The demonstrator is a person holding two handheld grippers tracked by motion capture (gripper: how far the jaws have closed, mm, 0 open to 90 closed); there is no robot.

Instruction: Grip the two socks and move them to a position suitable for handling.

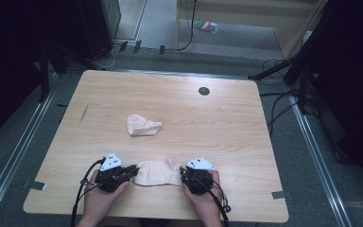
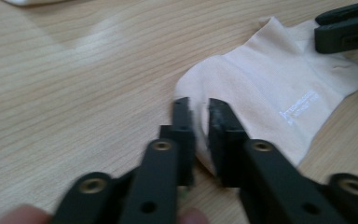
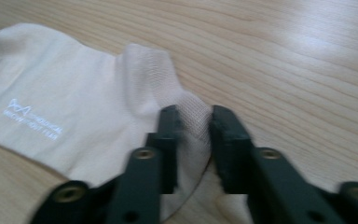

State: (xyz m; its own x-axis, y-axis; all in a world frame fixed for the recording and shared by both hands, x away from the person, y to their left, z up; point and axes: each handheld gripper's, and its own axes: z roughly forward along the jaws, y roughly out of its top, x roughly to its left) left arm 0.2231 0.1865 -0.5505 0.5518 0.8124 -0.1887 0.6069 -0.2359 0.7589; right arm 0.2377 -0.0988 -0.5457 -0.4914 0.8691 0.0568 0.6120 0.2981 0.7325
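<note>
Wooden table (image 1: 227, 118), seen from above. At six o'clock a flat pale sock (image 1: 158, 172) lies between two grippers: left gripper (image 1: 133, 171) pinches its toe edge, right gripper (image 1: 184, 174) its cuff. Thin bites may slip when lifted. Second sock (image 1: 142, 125) lies bunched mid-table.

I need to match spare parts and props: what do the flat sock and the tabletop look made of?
Flat sock: soft, matte, cream knit fabric, probably cotton blend; fine ribbing and a mesh weave at one end show.
Tabletop: light wood-grain surface with a faint sheen, possibly laminate rather than solid wood.
</note>
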